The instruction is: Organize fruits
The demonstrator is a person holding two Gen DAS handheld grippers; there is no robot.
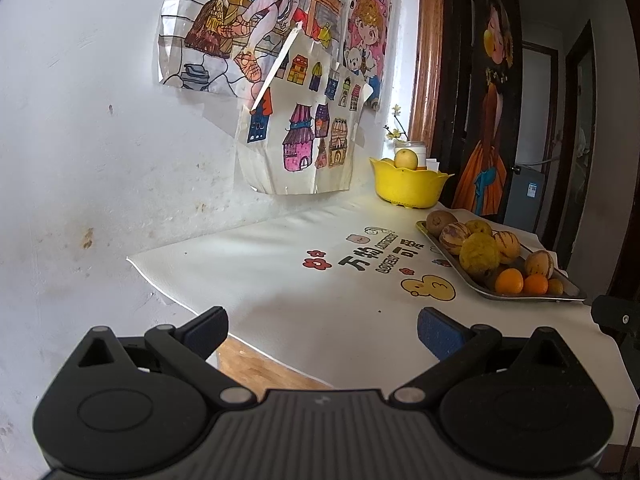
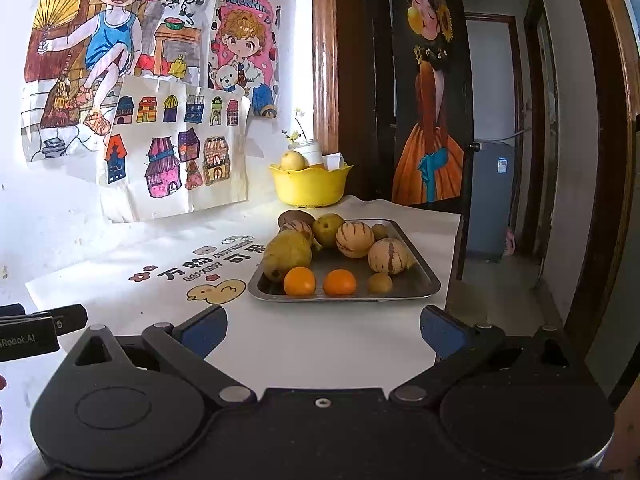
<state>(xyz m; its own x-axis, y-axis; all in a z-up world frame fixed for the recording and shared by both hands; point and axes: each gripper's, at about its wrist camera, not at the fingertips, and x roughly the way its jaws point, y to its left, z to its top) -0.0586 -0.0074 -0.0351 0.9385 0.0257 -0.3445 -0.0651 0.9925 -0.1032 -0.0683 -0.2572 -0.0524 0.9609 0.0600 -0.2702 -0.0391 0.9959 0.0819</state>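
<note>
The table (image 2: 320, 332) wears a smooth white cloth printed with cartoon ducks and lettering, and near its far right edge sits a shallow metal tray (image 2: 424, 280), hard and slick, with fruit heaped loosely in it. Behind the tray, against the wall, stands a yellow plastic bowl (image 2: 308, 186) with a scalloped rim, already holding one pale round fruit (image 2: 293, 160). On the tray the biggest piece is a lumpy yellow-green fruit (image 2: 286, 255), probably the heaviest and best taken across its widest part. The striped cream melons (image 2: 387, 255) look firm and smooth-skinned, likely to slip unless gripped at the middle. The two oranges (image 2: 299, 281) at the tray's near edge are small, round and dimpled; they should hold well between padded fingers but may roll if nudged. The right gripper (image 2: 324, 330) hangs before the tray, jaws spread wide, holding nothing. The left gripper (image 1: 322, 330) hovers over bare cloth to the tray's left, likewise wide open and empty.
</note>
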